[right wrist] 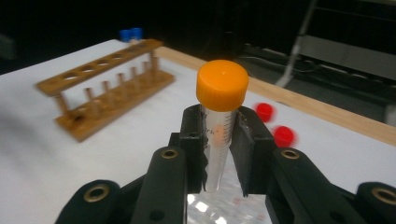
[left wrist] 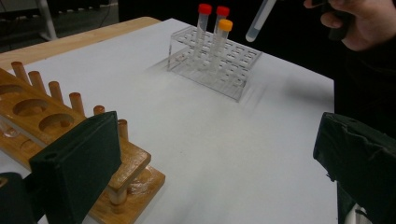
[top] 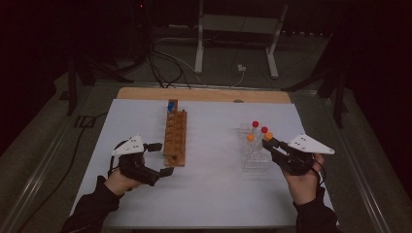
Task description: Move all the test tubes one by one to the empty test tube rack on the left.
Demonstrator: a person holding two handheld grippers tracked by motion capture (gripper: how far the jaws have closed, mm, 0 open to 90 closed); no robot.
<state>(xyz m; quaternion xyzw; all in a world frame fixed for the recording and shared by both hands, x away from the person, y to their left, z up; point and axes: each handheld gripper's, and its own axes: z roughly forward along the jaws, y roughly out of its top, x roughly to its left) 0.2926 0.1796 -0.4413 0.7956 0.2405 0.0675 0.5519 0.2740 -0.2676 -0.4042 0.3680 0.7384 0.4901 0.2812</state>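
On the white table sheet (top: 209,184), the wooden peg rack (top: 175,138) stands left of the clear plastic tube rack (top: 253,153), well apart.

A lab: test-tube racks (top: 175,138) on a table (top: 209,194).

Fixed overhead, looking forward and down across the whole white table (top: 209,194). Riding low on the left gripper (left wrist: 210,163), facing over the wooden rack (left wrist: 70,135) toward the clear rack (left wrist: 215,65) farther off. Riding on the right gripper (right wrist: 217,149), close behind its clamped orange-capped tube (right wrist: 219,116), facing the wooden rack. Both racks shared with overhead.
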